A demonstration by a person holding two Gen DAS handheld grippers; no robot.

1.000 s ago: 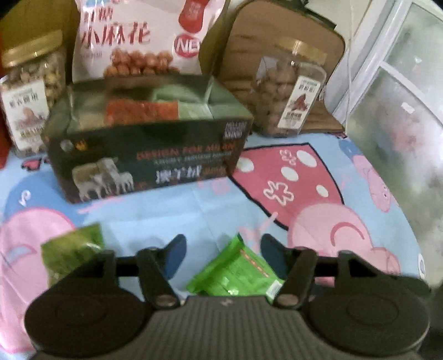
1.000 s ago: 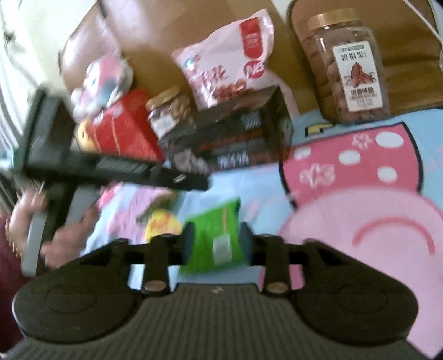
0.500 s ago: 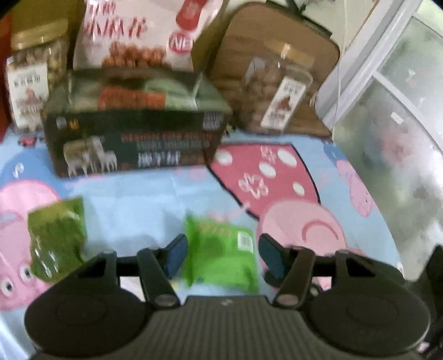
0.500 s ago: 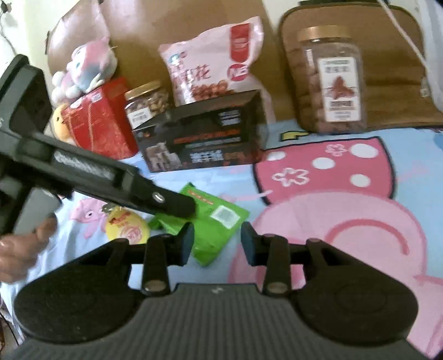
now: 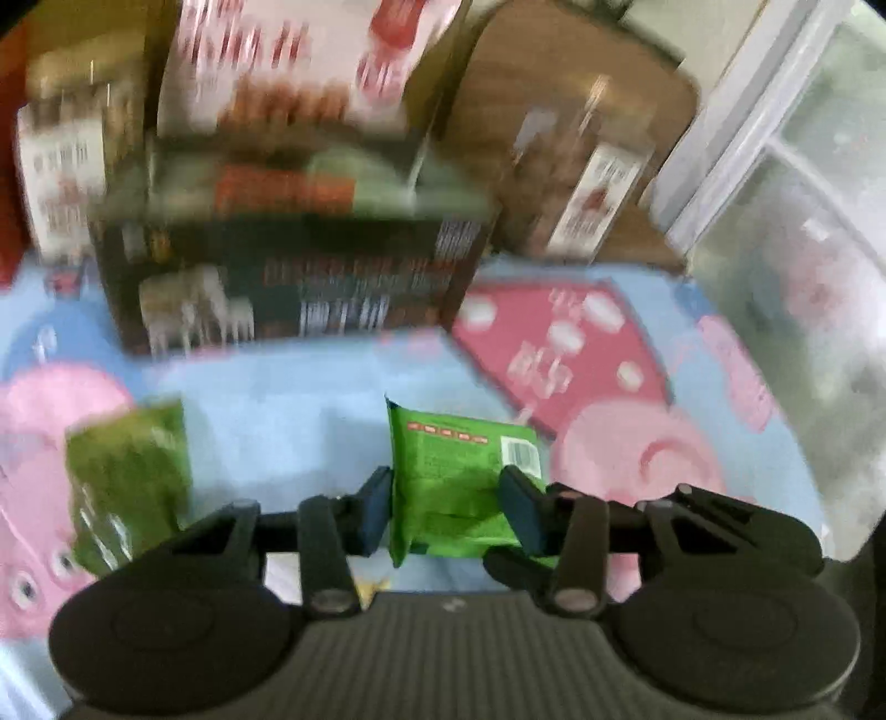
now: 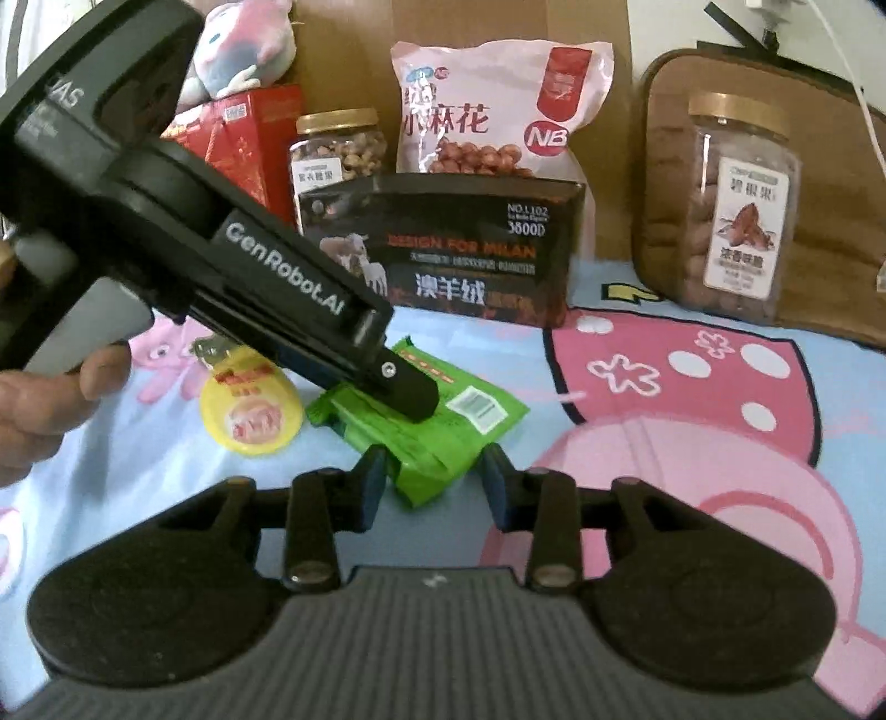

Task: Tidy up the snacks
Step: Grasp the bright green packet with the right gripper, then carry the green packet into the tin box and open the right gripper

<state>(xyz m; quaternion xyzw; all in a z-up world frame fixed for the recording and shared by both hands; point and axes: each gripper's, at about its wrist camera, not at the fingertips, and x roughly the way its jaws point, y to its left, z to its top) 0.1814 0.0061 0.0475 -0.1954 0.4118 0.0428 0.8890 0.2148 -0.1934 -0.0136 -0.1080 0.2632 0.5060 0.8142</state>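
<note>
We see the left gripper [image 5: 446,501], jaws just closing, apparently pinching the green snack packet [image 5: 462,476] on the bedsheet [image 6: 692,454] near the dark box [image 6: 443,249]; the right gripper [image 6: 432,482] straddles its near end, contact unclear.

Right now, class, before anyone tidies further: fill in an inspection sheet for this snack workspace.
Surface: cartoon-print sheet, blue and pink.
Job's things: green packet between both tools; dark green packet and yellow round snack lying loose; dark box behind.
Clutter: tall nut jar, small nut jar, pink snack bag, red box, plush toy along the back.
Tools: left tool shut on the green packet, jaws just closed further; right tool straddles its near corner, jaws lately closing, grip unclear.
Cables: white cable, top right.
Surroundings: brown cushion, window frame.
</note>
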